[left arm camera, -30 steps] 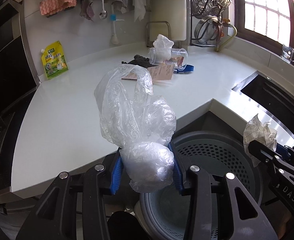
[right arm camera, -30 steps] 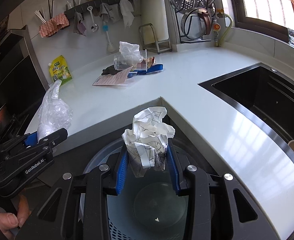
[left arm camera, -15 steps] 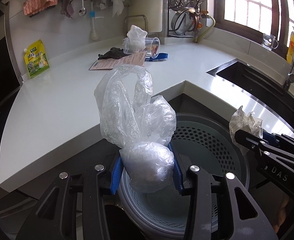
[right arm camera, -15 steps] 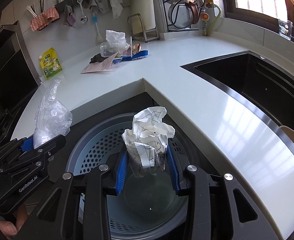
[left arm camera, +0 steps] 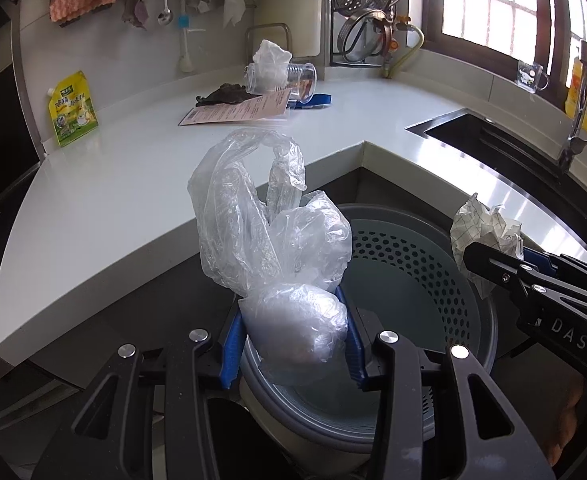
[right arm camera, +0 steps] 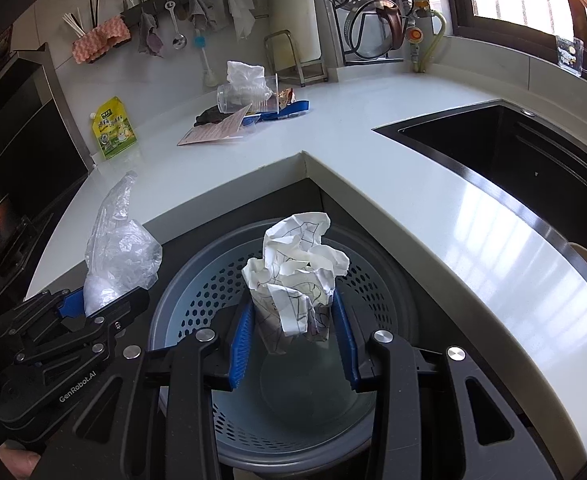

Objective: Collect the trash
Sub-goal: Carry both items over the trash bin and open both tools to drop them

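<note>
My left gripper (left arm camera: 293,340) is shut on a crumpled clear plastic bag (left arm camera: 269,240), held over the near rim of a grey perforated trash bin (left arm camera: 433,264) that stands in the inner corner of the white counter. Over the bin's open mouth (right arm camera: 197,288), my right gripper (right arm camera: 293,336) is shut on a ball of crumpled white paper with black lines (right arm camera: 297,276). In the right wrist view the left gripper (right arm camera: 85,308) and its bag (right arm camera: 121,240) show at the left. The paper (left arm camera: 481,236) also shows at the right of the left wrist view.
At the back of the white counter (left arm camera: 133,168) lie more scraps: a clear cup with stuffed plastic (left arm camera: 281,72), a pink leaflet (left arm camera: 233,110), a dark rag, a blue wrapper. A yellow-green pouch (left arm camera: 71,108) leans on the wall. A dark sink (right arm camera: 513,148) lies right.
Both grippers have drawn back from the counter and sunk over the bin, each keeping its load. The bin's mouth now fills more of both views.
</note>
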Demonstrator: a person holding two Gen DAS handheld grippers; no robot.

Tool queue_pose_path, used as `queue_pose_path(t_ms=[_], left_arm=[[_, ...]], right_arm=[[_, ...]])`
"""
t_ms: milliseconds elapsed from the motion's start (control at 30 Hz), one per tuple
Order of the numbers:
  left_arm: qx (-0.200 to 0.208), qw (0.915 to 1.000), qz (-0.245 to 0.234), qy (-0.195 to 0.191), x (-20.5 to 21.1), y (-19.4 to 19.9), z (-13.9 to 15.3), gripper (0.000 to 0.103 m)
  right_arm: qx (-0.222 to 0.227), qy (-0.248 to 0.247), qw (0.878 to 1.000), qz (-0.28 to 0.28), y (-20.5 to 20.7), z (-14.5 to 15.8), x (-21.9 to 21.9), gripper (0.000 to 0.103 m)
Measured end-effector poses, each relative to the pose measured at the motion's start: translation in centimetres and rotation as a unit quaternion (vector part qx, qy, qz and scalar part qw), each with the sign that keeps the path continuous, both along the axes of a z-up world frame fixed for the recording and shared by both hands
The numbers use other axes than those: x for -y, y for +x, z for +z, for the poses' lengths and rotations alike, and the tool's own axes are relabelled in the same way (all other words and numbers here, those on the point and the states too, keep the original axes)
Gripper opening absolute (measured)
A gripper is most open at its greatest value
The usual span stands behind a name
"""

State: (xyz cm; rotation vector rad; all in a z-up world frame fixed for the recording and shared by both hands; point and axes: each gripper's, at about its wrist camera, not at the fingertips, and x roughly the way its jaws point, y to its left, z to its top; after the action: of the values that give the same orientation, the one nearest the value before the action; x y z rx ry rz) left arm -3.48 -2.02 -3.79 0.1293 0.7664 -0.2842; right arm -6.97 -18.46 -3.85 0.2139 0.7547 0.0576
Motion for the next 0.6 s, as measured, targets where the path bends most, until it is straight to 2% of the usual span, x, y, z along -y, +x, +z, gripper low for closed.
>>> queue_pose_path(t_ms=[300,600], left_arm=[[-0.031,0.9993,-0.021,0.007,0.8,0.3,-2.0,0.041],[-0.052,0.9983,-0.025,0.004,1.1,0.7,-3.1,0.045]], right_arm=[[-0.029,0.007,1.000,0.006,0.2,-2.0,-0.2,0.035],[-0.037,0.009,0.999,0.004,0.3,-2.8,-0.1,0.036]])
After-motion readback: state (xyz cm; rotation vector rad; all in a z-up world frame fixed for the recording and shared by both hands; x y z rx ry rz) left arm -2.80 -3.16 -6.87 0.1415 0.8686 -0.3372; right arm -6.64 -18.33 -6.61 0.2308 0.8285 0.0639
